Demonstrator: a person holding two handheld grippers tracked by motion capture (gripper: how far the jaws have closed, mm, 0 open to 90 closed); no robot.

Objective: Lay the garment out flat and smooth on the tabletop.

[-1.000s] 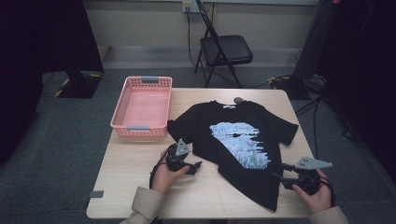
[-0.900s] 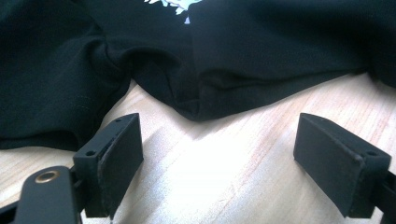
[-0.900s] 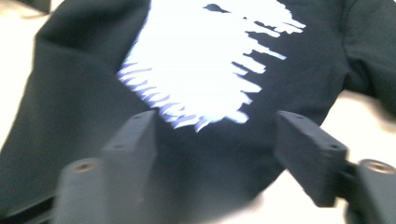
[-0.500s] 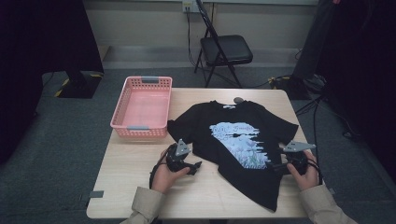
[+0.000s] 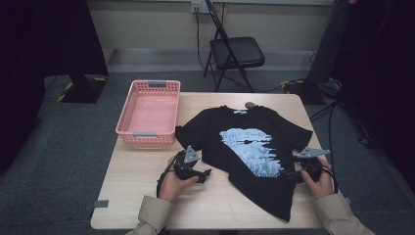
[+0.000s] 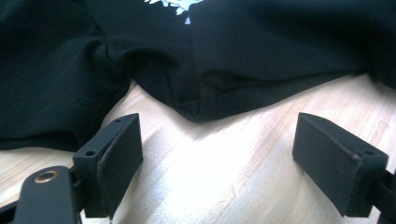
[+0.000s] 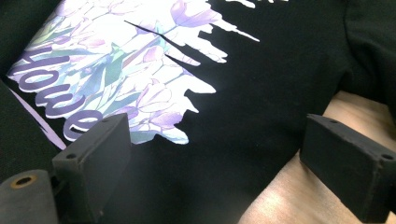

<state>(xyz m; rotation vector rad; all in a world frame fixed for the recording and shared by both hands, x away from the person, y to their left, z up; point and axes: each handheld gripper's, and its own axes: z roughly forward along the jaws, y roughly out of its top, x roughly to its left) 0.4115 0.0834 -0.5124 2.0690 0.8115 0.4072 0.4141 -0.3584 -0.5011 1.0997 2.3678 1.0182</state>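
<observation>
In the high view, a black cotton T-shirt with a pale blue and lilac flower print (image 5: pixel 247 147) lay spread flat over the middle and right of the light wooden table (image 5: pixel 142 196), its collar toward the far edge and its hem reaching the near edge. The left gripper (image 5: pixel 201 174) sat on bare wood just beside the shirt's left side, below the left sleeve, while the right gripper (image 5: pixel 289 175) sat at the shirt's right side, near the table's right edge. A pink plastic basket (image 5: pixel 149 113) stood at the far left corner, apart from the shirt. In the left gripper view, the jaws stood wide apart with only bare wood between them; the shirt's folded edge lay just ahead of the pads, not touching them. In the right gripper view, the jaws had just been opening and stood wide, holding nothing; the shirt's black cloth and the edge of its print lay between and beneath them, with the wood showing by the right-hand pad.
</observation>
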